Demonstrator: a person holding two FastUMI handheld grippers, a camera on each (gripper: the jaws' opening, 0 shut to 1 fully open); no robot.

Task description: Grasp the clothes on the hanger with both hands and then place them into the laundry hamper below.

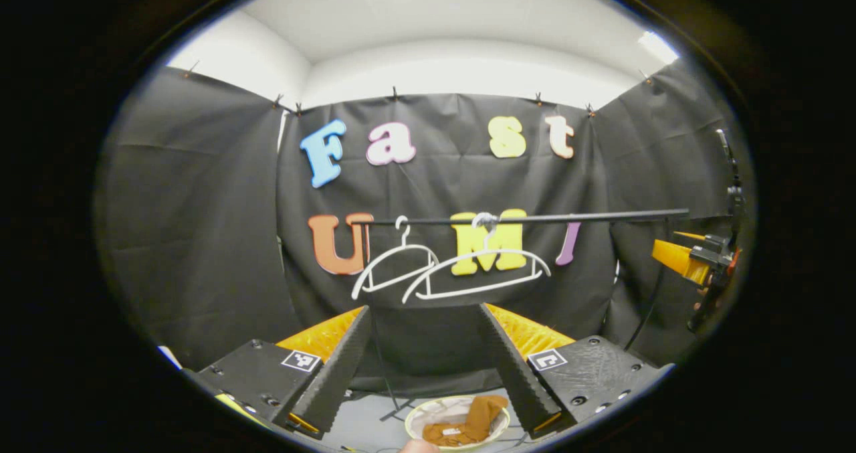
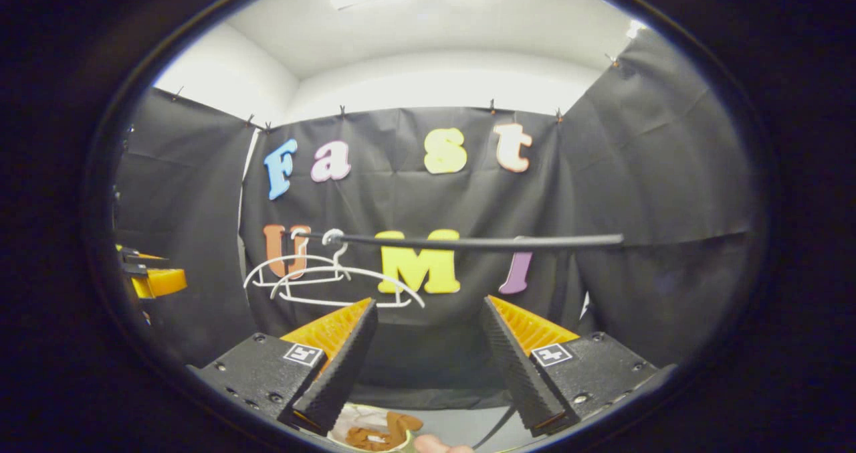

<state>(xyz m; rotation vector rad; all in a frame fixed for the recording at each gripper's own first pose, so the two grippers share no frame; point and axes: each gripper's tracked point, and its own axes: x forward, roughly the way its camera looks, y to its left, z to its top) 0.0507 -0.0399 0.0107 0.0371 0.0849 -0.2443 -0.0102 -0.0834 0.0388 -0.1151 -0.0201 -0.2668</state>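
Observation:
Two bare white hangers (image 1: 468, 272) hang from a black rail (image 1: 535, 218) ahead of me; the hangers (image 2: 321, 276) and rail (image 2: 481, 242) also show in the right gripper view. A brown garment (image 1: 468, 423) lies in the pale round hamper (image 1: 418, 416) on the floor below; the garment (image 2: 374, 434) and hamper (image 2: 348, 421) sit low in the right gripper view too. My left gripper (image 1: 428, 373) is open and holds nothing, well above the hamper. My right gripper (image 2: 428, 373) is open and bare as well. The right gripper (image 1: 695, 259) appears far right in the left gripper view, the left gripper (image 2: 150, 276) far left in the right gripper view.
Black cloth walls close in the booth on three sides. The rail's stand (image 1: 659, 292) drops down at the right, and its foot (image 1: 398, 409) lies on the grey floor beside the hamper. A fingertip (image 1: 418, 446) shows at the bottom edge.

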